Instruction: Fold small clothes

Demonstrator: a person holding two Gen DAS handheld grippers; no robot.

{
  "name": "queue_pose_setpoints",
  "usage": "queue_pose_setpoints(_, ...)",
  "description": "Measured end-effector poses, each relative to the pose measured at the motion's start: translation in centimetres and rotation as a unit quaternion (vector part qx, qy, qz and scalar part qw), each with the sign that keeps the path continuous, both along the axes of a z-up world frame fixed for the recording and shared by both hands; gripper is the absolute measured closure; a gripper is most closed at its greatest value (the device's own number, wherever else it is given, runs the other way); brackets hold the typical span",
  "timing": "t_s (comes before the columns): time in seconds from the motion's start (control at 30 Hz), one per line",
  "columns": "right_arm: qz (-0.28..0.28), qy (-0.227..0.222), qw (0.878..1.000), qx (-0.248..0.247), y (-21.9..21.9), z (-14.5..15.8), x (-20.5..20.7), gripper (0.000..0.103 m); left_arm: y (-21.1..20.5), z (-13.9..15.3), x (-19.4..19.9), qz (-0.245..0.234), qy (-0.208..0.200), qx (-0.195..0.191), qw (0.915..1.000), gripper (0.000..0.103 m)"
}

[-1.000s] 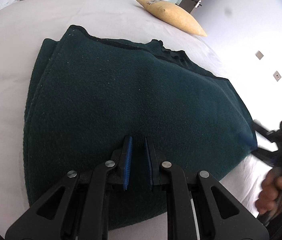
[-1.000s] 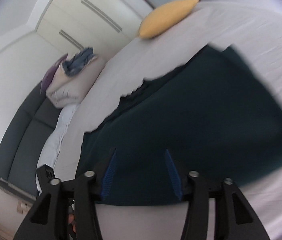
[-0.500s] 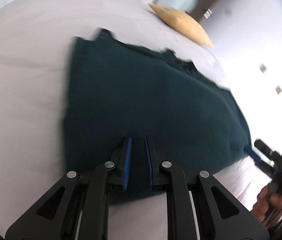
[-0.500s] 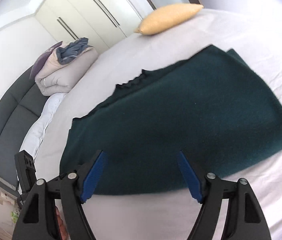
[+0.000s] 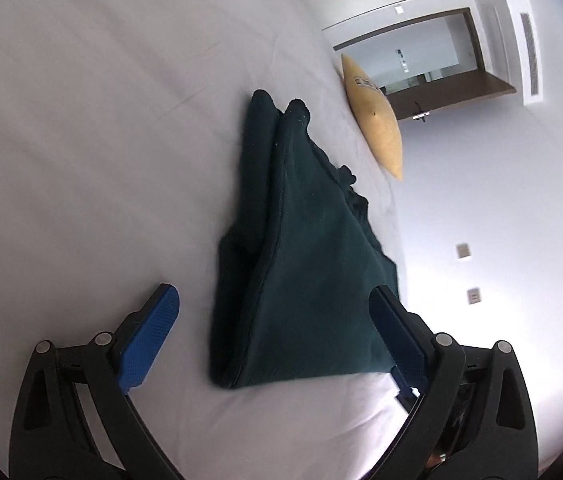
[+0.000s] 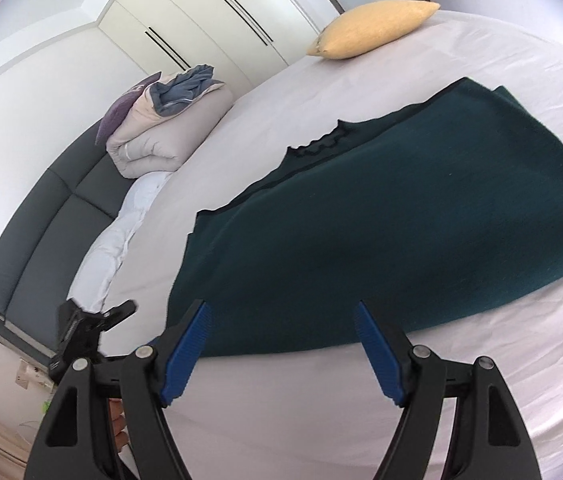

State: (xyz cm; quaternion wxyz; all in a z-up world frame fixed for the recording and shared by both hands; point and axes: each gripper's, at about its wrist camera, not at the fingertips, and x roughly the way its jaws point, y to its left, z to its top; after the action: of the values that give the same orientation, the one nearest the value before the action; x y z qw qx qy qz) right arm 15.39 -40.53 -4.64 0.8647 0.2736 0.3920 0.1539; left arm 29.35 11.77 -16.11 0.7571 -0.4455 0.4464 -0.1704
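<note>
A dark green knitted garment (image 6: pixel 401 224) lies folded flat on the white bed sheet (image 6: pixel 321 420). In the left wrist view the garment (image 5: pixel 301 272) shows edge-on, its layered side fold facing me. My left gripper (image 5: pixel 273 344) is open and empty, its blue pads either side of the near corner, just short of it. My right gripper (image 6: pixel 281 352) is open and empty, held over the sheet at the garment's near edge. The left gripper also shows in the right wrist view (image 6: pixel 93 324) at the bed's left edge.
A yellow pillow (image 6: pixel 373 30) lies at the far end of the bed, also in the left wrist view (image 5: pixel 377 120). A folded duvet with blue cloth on it (image 6: pixel 165 124) sits at the left, by a dark headboard (image 6: pixel 41 240). Wardrobe doors (image 6: pixel 209 20) stand behind.
My left gripper opened, let go of the garment, swung round to its side and pulled back. My right gripper opened wider and drew back a little. The garment now lies flat.
</note>
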Motion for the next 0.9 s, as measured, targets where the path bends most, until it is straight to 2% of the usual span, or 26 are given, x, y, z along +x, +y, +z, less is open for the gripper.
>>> queue_pose_setpoints(0.13,-0.001,0.001,1.0,0.006,-0.3,0.0,0.0,0.026,0.1,-0.8,2.2,-0.018,0.027,-0.013,0.9994,0.007)
queue_pose_setpoints(0.27,-0.001,0.004,1.0,0.016,-0.5,-0.4,0.3,0.026,-0.3,-1.2,5.3,-0.046,0.021,-0.011,0.9986,0.007)
queue_pose_setpoints(0.43,0.01,0.007,1.0,0.018,0.0,-0.8,0.4,0.028,-2.2,-1.5,8.8,-0.107,0.022,0.022,0.9938,0.007)
queue_pose_setpoints(0.57,0.016,0.011,0.999,0.025,0.4,-1.1,0.7,0.032,-2.8,-1.9,10.3,-0.107,0.014,0.004,0.9942,0.01)
queue_pose_setpoints(0.63,0.021,0.012,0.999,0.024,0.7,-1.1,0.8,0.032,-2.7,-2.2,10.8,-0.107,0.012,-0.011,0.9941,0.021)
queue_pose_setpoints(0.7,0.026,0.01,0.999,0.022,1.0,-1.0,0.8,0.032,-2.4,-3.0,11.4,-0.104,0.021,-0.026,0.994,0.047)
queue_pose_setpoints(0.73,0.027,0.01,0.999,0.021,1.1,-0.9,0.8,0.032,-2.4,-3.4,11.6,-0.103,0.027,-0.029,0.9939,0.054)
queue_pose_setpoints(0.77,0.028,0.01,0.999,0.022,1.2,-0.9,0.8,0.032,-2.3,-3.9,11.8,-0.101,0.036,-0.03,0.9938,0.068)
queue_pose_setpoints(0.9,0.029,0.013,0.999,0.026,1.4,-1.0,1.1,0.033,-1.8,-4.7,11.5,-0.098,0.043,-0.055,0.9927,0.069)
